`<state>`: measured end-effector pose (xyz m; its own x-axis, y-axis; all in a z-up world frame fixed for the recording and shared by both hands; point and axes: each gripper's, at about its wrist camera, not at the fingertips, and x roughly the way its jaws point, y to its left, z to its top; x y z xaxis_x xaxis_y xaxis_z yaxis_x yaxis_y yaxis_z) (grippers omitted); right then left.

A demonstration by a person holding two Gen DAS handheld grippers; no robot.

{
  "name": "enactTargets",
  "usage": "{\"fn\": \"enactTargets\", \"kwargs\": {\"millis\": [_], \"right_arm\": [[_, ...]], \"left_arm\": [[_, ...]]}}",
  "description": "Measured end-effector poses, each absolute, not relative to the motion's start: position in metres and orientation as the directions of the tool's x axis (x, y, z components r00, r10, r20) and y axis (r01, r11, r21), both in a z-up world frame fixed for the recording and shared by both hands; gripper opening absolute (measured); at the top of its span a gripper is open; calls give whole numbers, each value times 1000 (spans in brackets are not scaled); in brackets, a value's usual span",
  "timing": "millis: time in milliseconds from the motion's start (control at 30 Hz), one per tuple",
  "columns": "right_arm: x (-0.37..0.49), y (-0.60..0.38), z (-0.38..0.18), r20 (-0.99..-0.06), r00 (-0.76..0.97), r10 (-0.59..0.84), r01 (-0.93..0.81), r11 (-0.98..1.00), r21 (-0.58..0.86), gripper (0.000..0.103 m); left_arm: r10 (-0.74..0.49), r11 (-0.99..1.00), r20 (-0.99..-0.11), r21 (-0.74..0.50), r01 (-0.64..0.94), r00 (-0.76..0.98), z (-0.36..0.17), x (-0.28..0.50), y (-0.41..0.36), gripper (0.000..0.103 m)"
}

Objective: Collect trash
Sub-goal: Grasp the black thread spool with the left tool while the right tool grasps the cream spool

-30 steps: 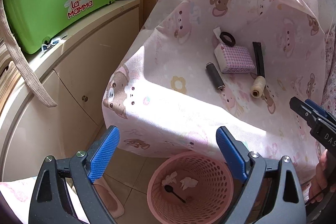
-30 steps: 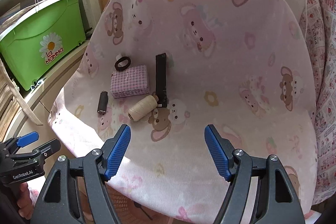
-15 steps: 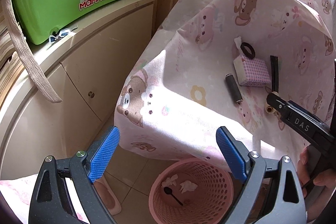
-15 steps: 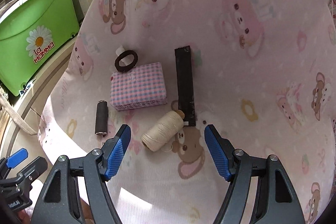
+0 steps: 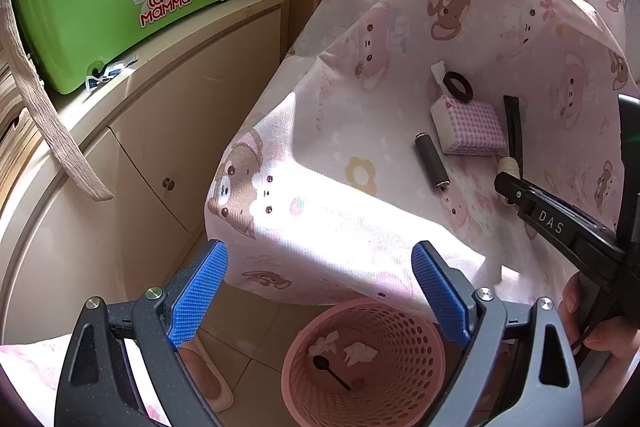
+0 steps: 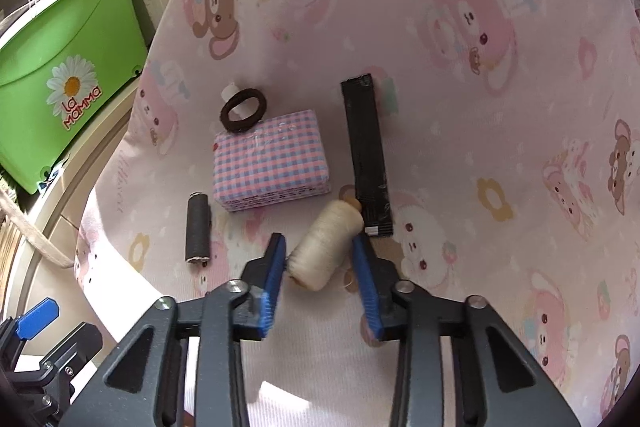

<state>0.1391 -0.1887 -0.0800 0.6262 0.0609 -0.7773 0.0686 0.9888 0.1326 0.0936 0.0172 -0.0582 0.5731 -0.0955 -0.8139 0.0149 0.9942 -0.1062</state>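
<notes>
**Cream thread spool between the closing right tool**

Cream-coloured, the thread spool [image 6: 326,247] lies low in the middle of the right wrist view, on the pink bear-print cloth over the table [image 6: 460,155]. The step in hand looks like the pick-up. The right tool [image 6: 320,259] straddles the spool and its jaws are closing; the left pad seems to touch it, while a slight gap shows at the right pad. Next, I judge, comes a firm pinch, a lift, and a carry to the pink basket [image 5: 362,359] at the bottom of the left wrist view. There the left tool [image 5: 320,291] hangs spread and empty. Just beyond the spool lie a black sachet [image 6: 366,155], a checked packet [image 6: 270,163] and a dark spool [image 6: 197,227].
</notes>
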Motion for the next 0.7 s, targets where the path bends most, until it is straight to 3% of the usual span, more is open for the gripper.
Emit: {"fn": "enactTargets", "kwargs": {"millis": [267,433,533,700], "right_arm": [[120,-200,-67,-778,604,170,-36,982,186,27],[103,-215,-50,-759,638,133,-42,989,138,27],[94,-227,-45,-748,658,89,-4,993,115,27],[88,-252,-41,-747,663,52,58,991,121,27]], "left_arm": [[-101,994,-811,-111,18,577,-57,92,17,92],[-106,993,-806,-111,26,582,-56,92,18,92],[-128,991,-810,-125,45,573,-59,91,15,87],[-172,985,-810,-132,112,560,-61,92,-4,64]]}}
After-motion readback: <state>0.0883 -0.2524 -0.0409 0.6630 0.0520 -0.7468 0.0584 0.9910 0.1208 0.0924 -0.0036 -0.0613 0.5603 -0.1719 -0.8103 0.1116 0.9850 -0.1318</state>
